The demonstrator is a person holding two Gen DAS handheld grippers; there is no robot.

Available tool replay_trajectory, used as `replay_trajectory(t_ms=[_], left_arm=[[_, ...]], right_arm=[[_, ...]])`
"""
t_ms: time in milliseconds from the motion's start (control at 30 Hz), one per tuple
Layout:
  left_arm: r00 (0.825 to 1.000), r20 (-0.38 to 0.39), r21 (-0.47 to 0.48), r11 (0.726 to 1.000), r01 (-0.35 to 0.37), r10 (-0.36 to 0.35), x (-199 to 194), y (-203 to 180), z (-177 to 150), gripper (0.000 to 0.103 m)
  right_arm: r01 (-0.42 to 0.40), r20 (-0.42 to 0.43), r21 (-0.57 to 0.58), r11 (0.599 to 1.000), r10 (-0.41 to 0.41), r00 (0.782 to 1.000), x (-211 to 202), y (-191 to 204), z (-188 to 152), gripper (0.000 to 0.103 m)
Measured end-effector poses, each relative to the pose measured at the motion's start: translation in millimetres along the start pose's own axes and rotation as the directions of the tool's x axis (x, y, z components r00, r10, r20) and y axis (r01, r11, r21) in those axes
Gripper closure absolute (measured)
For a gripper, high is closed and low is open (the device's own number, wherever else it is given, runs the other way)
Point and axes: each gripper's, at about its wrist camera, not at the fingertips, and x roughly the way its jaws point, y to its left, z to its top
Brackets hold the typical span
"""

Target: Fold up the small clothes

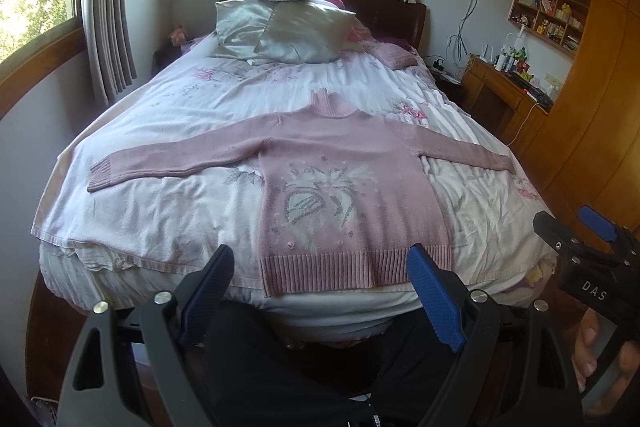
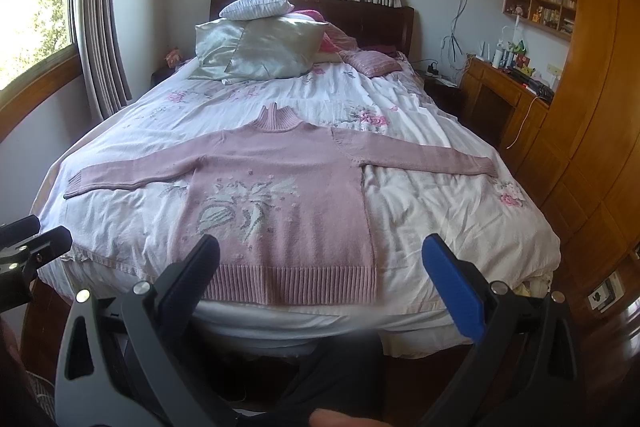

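Observation:
A pink knitted turtleneck sweater (image 1: 340,163) (image 2: 288,179) lies flat, front up, on the white floral bedspread, both sleeves spread out sideways and its ribbed hem at the bed's near edge. My left gripper (image 1: 320,267) is open, held just short of the hem, with nothing between its blue-padded fingers. My right gripper (image 2: 324,259) is open too, hovering before the hem and right half of the sweater. In the left wrist view the right gripper (image 1: 576,227) shows at the right edge, held by a hand. The left gripper's tip (image 2: 36,239) shows at the left edge of the right wrist view.
Pillows (image 1: 280,27) are stacked at the headboard, with a folded pink cloth (image 2: 374,63) beside them. A wooden desk (image 2: 504,87) and wardrobe (image 2: 592,131) stand right of the bed. Curtained windows lie left and behind. Dark trouser legs (image 1: 280,367) are below the grippers.

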Motion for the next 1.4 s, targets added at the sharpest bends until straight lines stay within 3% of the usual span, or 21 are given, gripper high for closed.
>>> replay_trajectory(t_ms=[1400], left_arm=[[0.999, 0.008, 0.005, 0.999, -0.038, 0.038, 4.5, 1.8, 0.2, 0.015]], right_arm=[[0.000, -0.008, 0.010, 1.000, 0.000, 1.000, 4.0, -3.0, 0.0, 0.003]])
